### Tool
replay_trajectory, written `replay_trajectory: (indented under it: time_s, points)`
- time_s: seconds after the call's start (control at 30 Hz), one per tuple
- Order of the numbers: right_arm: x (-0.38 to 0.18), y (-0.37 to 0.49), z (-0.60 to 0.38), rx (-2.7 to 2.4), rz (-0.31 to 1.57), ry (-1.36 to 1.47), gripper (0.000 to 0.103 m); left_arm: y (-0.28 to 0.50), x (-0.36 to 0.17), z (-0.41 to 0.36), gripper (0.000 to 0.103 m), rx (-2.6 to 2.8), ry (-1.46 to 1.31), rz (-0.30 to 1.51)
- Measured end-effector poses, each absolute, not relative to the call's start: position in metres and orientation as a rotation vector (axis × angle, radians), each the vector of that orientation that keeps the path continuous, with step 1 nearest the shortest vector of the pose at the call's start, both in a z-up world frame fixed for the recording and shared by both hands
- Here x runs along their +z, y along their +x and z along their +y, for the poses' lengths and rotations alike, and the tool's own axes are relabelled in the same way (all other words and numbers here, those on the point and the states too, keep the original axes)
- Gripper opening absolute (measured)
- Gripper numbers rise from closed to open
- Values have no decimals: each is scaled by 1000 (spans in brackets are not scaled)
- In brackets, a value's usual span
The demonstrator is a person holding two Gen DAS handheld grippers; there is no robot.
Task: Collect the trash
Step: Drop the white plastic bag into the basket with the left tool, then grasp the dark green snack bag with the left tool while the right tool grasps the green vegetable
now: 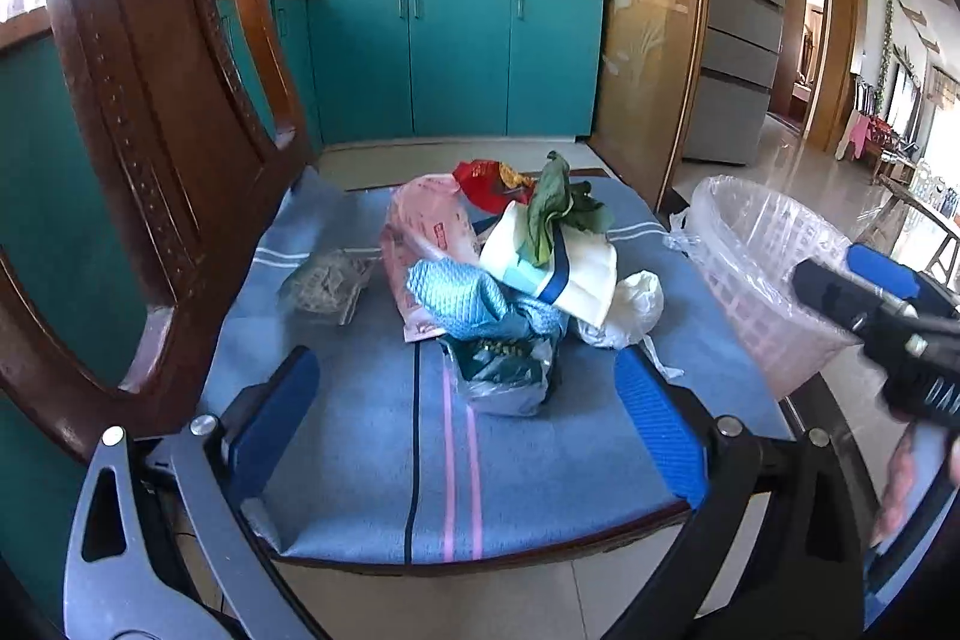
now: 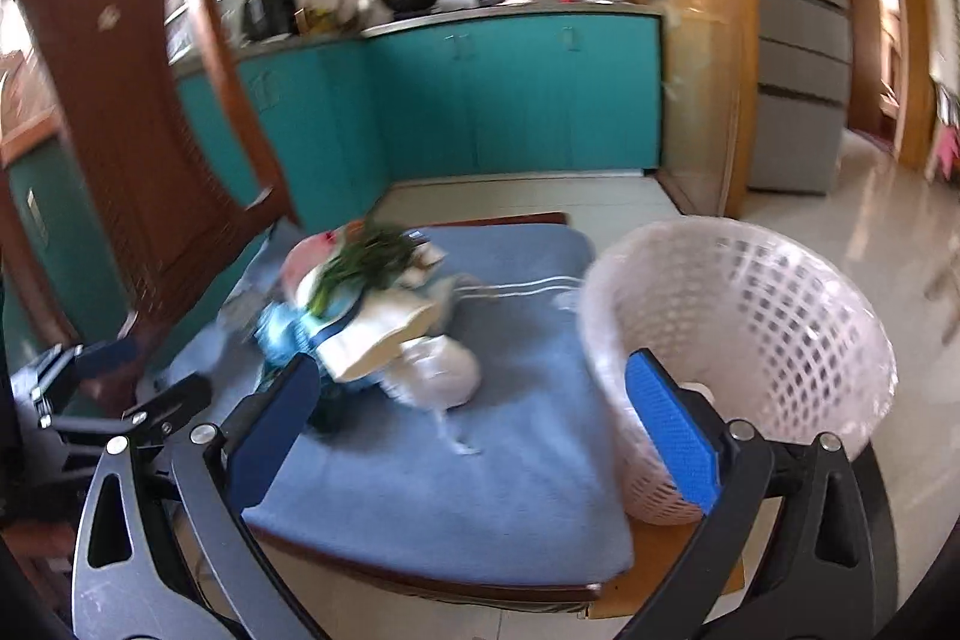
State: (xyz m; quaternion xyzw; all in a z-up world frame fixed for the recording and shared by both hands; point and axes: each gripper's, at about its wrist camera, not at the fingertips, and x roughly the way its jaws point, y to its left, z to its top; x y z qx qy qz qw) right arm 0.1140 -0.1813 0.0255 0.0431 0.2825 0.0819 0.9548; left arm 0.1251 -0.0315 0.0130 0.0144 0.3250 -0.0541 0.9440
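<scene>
Trash pile (image 1: 498,274): one, on chair cushion (image 1: 360,460); one basket (image 2: 750,340); both grippers' fingers apart, empty; pile items overlap, right view blurred.

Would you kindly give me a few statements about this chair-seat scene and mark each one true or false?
1. The left tool is open with nothing between its fingers. True.
2. The basket is lined with a black bag. False: the liner is clear plastic.
3. The green leaves lie on top of the trash pile. True.
4. The trash pile sits on bare wood. False: it rests on a blue cushion.
5. The right tool is open. True.
</scene>
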Motion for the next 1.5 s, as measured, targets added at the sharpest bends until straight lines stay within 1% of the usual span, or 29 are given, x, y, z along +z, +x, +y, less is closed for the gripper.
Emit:
replay_trajectory:
  time_s: [0.2,0.37,0.5,1.5]
  points:
    - [22,121,-168,180,604,84,100,123,7,-14,99,-121,-30,725]
    - [25,121,-157,196,602,63,100,119,11,-12,98,-128,-69,731]
    - [28,119,-156,196,597,59,100,117,14,-17,97,-129,-64,719]
    - [27,128,-176,180,580,123,100,136,-19,-38,97,-147,6,780]
